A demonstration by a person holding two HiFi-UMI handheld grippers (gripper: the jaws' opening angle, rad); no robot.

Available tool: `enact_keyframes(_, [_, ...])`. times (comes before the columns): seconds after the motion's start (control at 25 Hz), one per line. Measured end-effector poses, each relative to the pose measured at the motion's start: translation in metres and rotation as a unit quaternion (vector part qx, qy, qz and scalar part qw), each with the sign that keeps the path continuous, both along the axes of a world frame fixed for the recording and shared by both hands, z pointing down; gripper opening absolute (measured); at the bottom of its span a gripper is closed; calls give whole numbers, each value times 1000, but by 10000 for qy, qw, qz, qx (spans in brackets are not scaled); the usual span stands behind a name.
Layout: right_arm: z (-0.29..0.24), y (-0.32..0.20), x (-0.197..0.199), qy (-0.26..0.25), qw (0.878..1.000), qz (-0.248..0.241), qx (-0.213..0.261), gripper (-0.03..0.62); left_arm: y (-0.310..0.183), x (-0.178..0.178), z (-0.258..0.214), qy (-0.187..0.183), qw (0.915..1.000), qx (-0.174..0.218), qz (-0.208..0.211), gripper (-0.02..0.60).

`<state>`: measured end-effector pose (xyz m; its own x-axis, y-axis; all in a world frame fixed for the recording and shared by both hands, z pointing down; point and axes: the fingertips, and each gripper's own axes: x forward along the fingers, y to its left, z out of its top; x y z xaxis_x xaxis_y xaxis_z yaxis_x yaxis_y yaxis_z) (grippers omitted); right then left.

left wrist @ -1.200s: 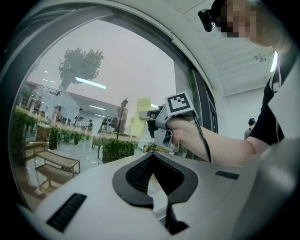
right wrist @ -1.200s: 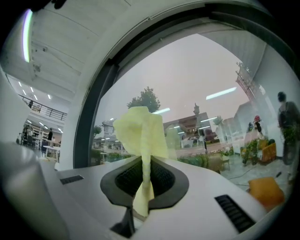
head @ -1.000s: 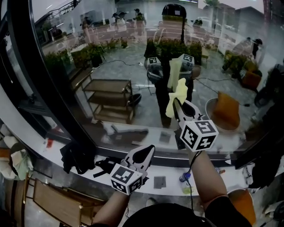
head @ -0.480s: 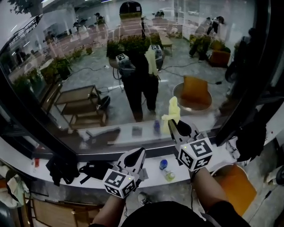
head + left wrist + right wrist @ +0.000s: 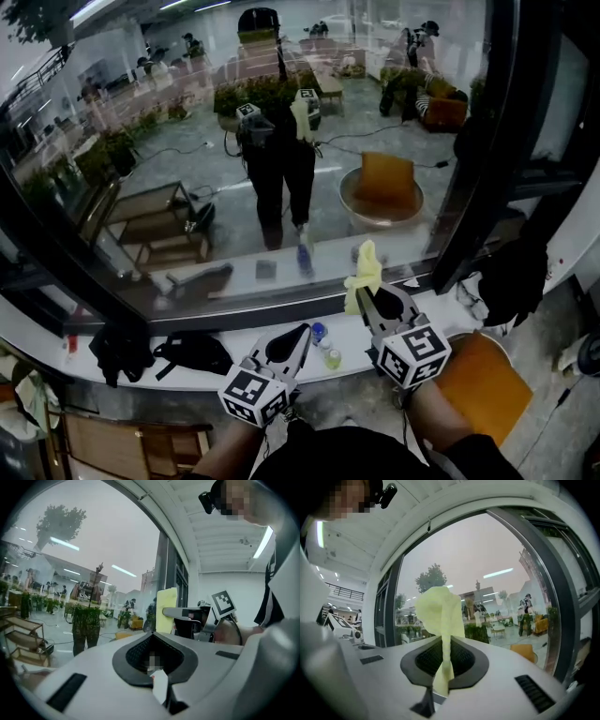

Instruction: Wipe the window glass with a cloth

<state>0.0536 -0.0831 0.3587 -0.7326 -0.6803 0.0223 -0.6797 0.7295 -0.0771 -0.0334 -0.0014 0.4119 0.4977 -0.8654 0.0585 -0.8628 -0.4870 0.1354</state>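
Note:
The window glass (image 5: 169, 159) fills the upper head view and mirrors a person holding both grippers. My right gripper (image 5: 371, 298) is shut on a pale yellow cloth (image 5: 365, 270), which sticks up from the jaws near the pane's lower frame. In the right gripper view the cloth (image 5: 440, 613) rises out of the shut right gripper (image 5: 444, 644) in front of the glass (image 5: 497, 588). My left gripper (image 5: 302, 332) hangs lower and to the left, shut, with nothing in it. The left gripper view shows the left gripper (image 5: 155, 641), with the cloth (image 5: 166, 609) beyond it.
A dark window post (image 5: 478, 159) stands just right of the cloth. Below the pane runs a white sill (image 5: 234, 361) carrying black bags (image 5: 192, 352) and small bottles (image 5: 321, 336). An orange seat (image 5: 480, 384) sits at the lower right.
My right gripper has carried the cloth down the glass from mid-pane to near the lower frame. The view has shifted right, bringing the dark post in. The left gripper has stayed low.

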Motion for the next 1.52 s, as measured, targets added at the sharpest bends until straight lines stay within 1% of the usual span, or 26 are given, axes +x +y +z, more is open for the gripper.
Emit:
enact_keyframes(0.12, [10, 15, 25, -4, 10000, -7, -60, 38, 10, 26, 4, -50, 10000, -40, 37, -2])
enact_keyframes(0.2, [18, 23, 40, 89, 9999, 2, -58, 38, 15, 43, 7, -137, 9998, -35, 102, -2])
enact_keyframes(0.28, [30, 29, 50, 162, 9998, -11, -110, 40, 19, 53, 11, -201, 9997, -51, 128, -2])
enact_keyframes(0.4, [44, 39, 59, 160, 9995, -95, -265, 38, 21, 61, 15, -181, 9998, -93, 63, -2])
enact_keyframes(0.64, [59, 52, 61, 223, 9988, -282, -330, 38, 18, 66, 18, 49, 9997, -145, -172, -2])
enact_keyframes(0.8, [60, 54, 64, 251, 9986, -305, -351, 38, 12, 70, 18, 95, 9997, -141, -160, -2])
enact_keyframes(1.04, [62, 51, 80, 232, 9985, -252, -416, 38, 4, 82, 17, 58, 9998, -130, -138, -2])
enact_keyframes(1.52, [64, 49, 91, 174, 9984, -226, -496, 38, -4, 93, 15, 24, 9999, -144, -61, -2])
